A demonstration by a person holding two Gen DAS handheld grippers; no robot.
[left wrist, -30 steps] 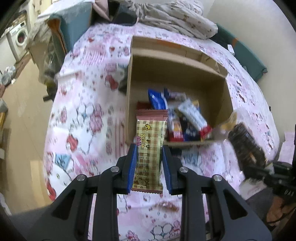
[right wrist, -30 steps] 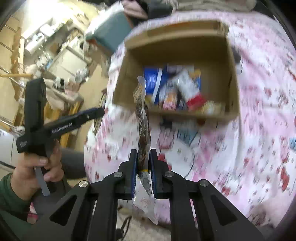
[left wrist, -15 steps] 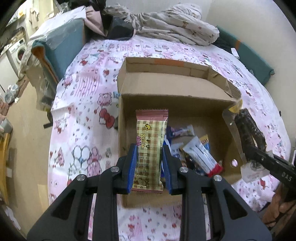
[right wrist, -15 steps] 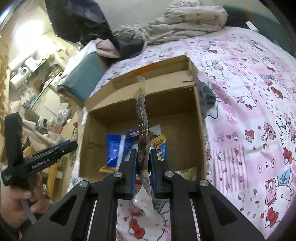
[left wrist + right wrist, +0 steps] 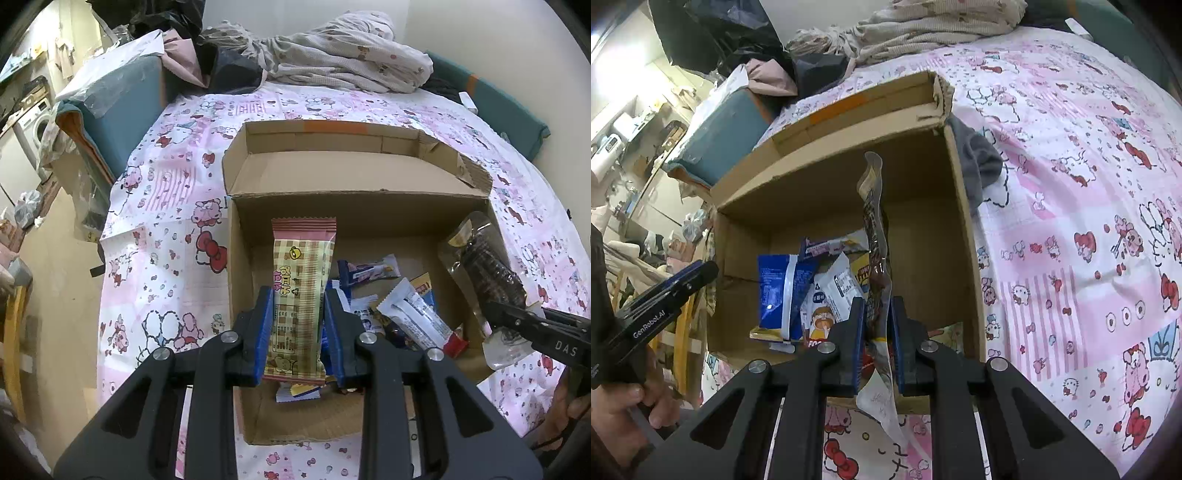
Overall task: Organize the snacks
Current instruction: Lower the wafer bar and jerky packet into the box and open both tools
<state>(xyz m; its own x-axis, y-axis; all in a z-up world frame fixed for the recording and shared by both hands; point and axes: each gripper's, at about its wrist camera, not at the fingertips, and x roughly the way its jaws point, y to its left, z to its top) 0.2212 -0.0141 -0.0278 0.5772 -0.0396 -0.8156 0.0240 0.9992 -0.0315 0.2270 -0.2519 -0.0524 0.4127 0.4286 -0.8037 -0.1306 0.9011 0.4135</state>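
Observation:
An open cardboard box (image 5: 354, 206) (image 5: 827, 177) sits on a bed and holds several loose snack packets (image 5: 410, 314) (image 5: 809, 284). My left gripper (image 5: 298, 295) is shut on a yellow checked wafer bar with a pink top (image 5: 301, 273), held upright over the box's left half. My right gripper (image 5: 878, 306) is shut on a clear packet of dark snack (image 5: 875, 251), seen edge-on above the box. That same packet (image 5: 487, 269) shows in the left wrist view over the box's right wall. The left gripper (image 5: 661, 299) shows at the left of the right wrist view.
The bed carries a pink cartoon-print sheet (image 5: 162, 229) (image 5: 1071, 206). A crumpled blanket (image 5: 340, 62) lies at the far end. A teal padded piece (image 5: 114, 107) stands at the bed's left edge, above bare floor (image 5: 55, 280). A grey cloth (image 5: 975, 158) lies against the box's right wall.
Both grippers have moved forward from the box's near edge to over its inside, each keeping its packet. The box now looks nearer and larger in both views.

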